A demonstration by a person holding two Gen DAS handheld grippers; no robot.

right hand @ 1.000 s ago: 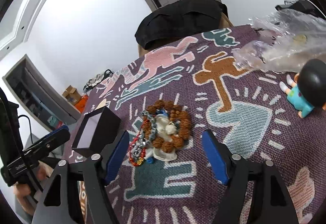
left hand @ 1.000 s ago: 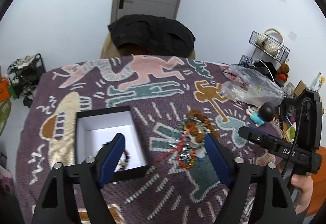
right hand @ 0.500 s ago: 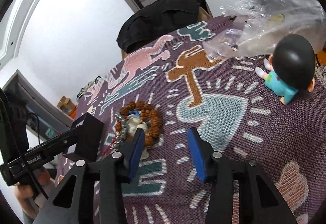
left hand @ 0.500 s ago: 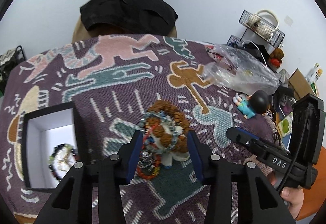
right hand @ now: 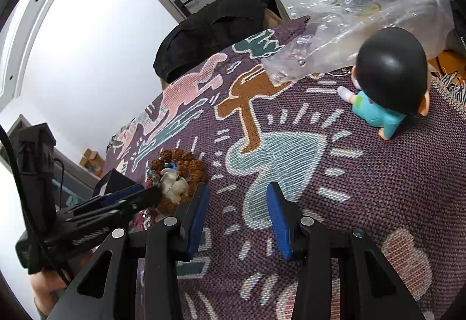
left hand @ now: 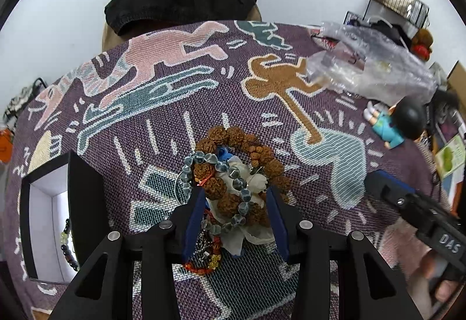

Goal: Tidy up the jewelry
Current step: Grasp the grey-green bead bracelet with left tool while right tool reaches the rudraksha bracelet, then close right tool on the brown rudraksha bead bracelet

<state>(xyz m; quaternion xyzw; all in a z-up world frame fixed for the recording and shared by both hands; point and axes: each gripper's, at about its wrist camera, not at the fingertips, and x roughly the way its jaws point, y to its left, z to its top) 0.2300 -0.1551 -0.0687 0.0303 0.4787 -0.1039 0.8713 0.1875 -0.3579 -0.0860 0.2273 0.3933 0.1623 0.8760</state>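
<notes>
A patterned cloth (left hand: 163, 92) covers the desk (left hand: 335, 285) and carries everything, which keeps small beads from rolling off. At the left edge sits an open black box (left hand: 84, 197) with a white lining; a dark bead bracelet (left hand: 67, 244) already lies inside, so the box looks to be where sorted pieces go. Near the middle of the desk lies the jewelry pile (left hand: 233, 183): brown seed beads, a blue-grey crystal strand, red cord and a white piece, all tangled together.

The left hand-held gripper (left hand: 235, 218) straddles the pile's near side, its blue pads part-way apart with beads between them but not yet pinched, likely lining up to lift one strand. The right hand-held gripper (right hand: 237, 215) hangs released over bare cloth beside the pile, holding nothing, probably waiting out of the way. A clear bag (left hand: 370, 69) and a doll (left hand: 399, 124) sit at the right edge, apart from the work.
</notes>
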